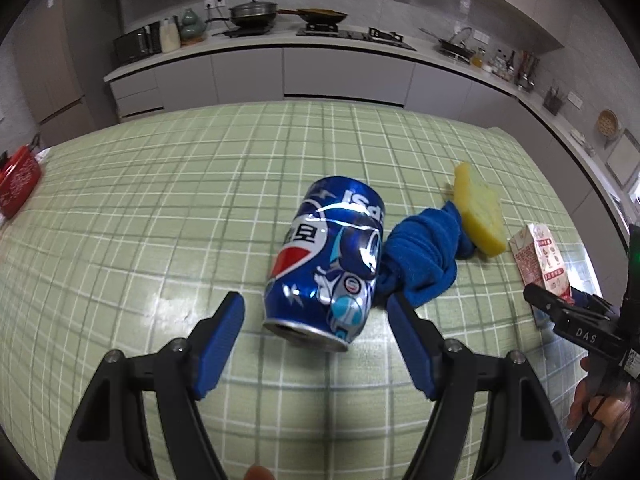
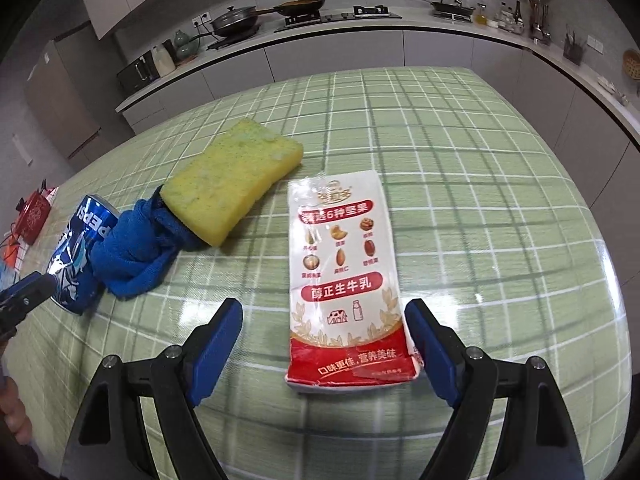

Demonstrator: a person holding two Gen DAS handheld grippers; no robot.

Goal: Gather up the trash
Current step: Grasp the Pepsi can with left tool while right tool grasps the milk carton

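Note:
A dented blue Pepsi can [image 1: 328,264] lies on its side on the green checked tablecloth [image 1: 160,208]. My left gripper [image 1: 315,298] is open, its blue pads on either side of the can's near end without touching it. A red and white milk carton [image 2: 344,280] lies flat in the right wrist view. My right gripper [image 2: 324,304] is open around the carton's near end, and the right pad sits close to the carton's edge. The can [image 2: 76,256] and a left fingertip [image 2: 28,288] show at that view's left edge.
A crumpled blue cloth [image 1: 420,256] and a yellow sponge [image 2: 232,188] lie between can and carton, the cloth touching the can. A red box [image 1: 18,184] sits at the table's far left. Kitchen counters with pans [image 1: 252,14] run behind the table.

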